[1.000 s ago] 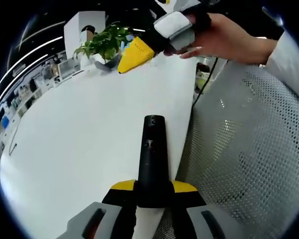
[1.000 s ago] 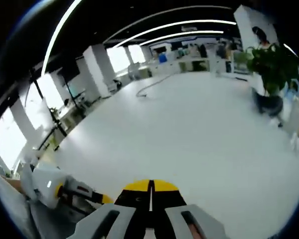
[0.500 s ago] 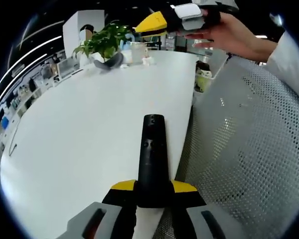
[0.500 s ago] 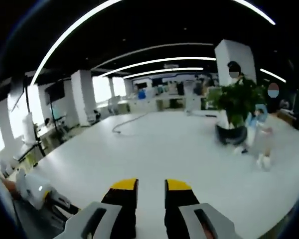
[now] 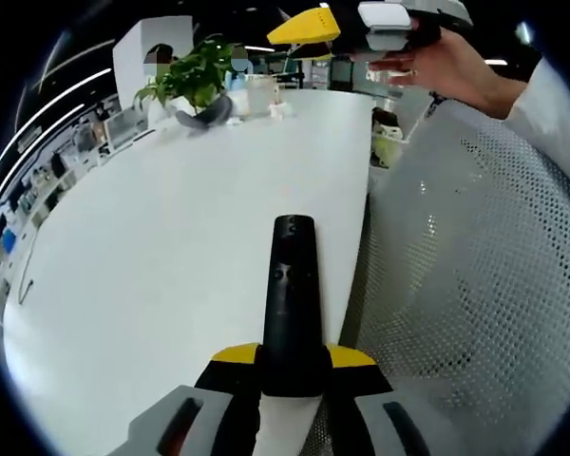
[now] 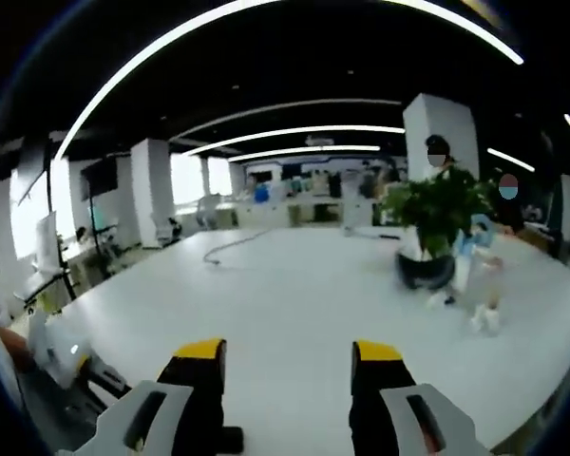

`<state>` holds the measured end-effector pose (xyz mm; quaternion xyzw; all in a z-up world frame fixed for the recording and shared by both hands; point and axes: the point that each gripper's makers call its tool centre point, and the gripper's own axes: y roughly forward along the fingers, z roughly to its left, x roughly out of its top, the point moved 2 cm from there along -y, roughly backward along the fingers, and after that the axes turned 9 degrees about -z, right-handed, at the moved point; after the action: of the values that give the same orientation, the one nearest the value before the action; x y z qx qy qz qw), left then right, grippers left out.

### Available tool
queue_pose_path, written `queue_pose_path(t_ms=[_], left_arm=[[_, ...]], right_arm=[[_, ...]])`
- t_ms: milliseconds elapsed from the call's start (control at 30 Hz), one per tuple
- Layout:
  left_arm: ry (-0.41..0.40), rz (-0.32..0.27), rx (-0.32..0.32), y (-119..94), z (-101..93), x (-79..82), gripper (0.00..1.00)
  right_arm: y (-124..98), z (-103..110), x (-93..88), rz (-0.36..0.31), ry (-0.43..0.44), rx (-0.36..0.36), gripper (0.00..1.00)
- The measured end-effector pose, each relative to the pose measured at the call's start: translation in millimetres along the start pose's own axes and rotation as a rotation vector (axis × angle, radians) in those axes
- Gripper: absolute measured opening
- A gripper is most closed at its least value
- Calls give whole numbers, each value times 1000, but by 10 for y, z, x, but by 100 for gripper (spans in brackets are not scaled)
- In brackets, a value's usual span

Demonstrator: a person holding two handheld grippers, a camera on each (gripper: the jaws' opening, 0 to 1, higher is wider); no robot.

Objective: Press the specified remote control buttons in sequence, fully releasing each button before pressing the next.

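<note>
A broad white table [image 5: 171,218] runs from the lower left of the left gripper view up toward the top centre, its right edge curving past a perforated grey surface. At its far end, upper left, a potted plant [image 5: 192,81] stands with small pale items just beside it. In the right gripper view a cable [image 6: 230,249] lies across the table's far part, left of centre.

The left hand-held gripper [image 5: 293,366] clamps a black remote control [image 5: 291,304] over the white bench [image 5: 171,237]; the right hand-held gripper [image 5: 309,27] hangs far above.
</note>
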<state>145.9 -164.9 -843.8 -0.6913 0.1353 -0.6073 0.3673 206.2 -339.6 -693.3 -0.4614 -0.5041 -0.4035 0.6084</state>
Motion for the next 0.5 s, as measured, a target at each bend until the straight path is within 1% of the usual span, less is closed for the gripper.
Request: queue_pose_path(t_ms=[67, 133, 233, 300, 333, 400, 433, 467, 500], left_arm=[[-8, 4, -5, 3, 13, -4, 24], [-6, 10, -13, 2, 27, -9, 24], [1, 20, -17, -1, 42, -16, 24], [11, 27, -23, -7, 58, -18, 24], [11, 29, -26, -9, 69, -22, 24], [17, 29, -31, -10, 82, -22, 24], [17, 31, -31, -9, 90, -24, 24], [16, 32, -33, -9, 101, -25, 24], [17, 33, -39, -7, 109, -25, 24]], right_arm=[[-8, -29, 0, -10, -10, -12, 60], [-10, -78, 6, -33, 12, -34, 66], [14, -112, -9, -46, 32, -53, 77], [0, -133, -16, -42, 3, -80, 79], [-2, -153, 0, -54, -22, -95, 80], [3, -152, 4, -61, -21, -98, 86], [10, -156, -2, -62, -20, -99, 90], [21, -158, -12, -59, -19, -99, 92], [32, -165, -39, -43, -25, -105, 94]])
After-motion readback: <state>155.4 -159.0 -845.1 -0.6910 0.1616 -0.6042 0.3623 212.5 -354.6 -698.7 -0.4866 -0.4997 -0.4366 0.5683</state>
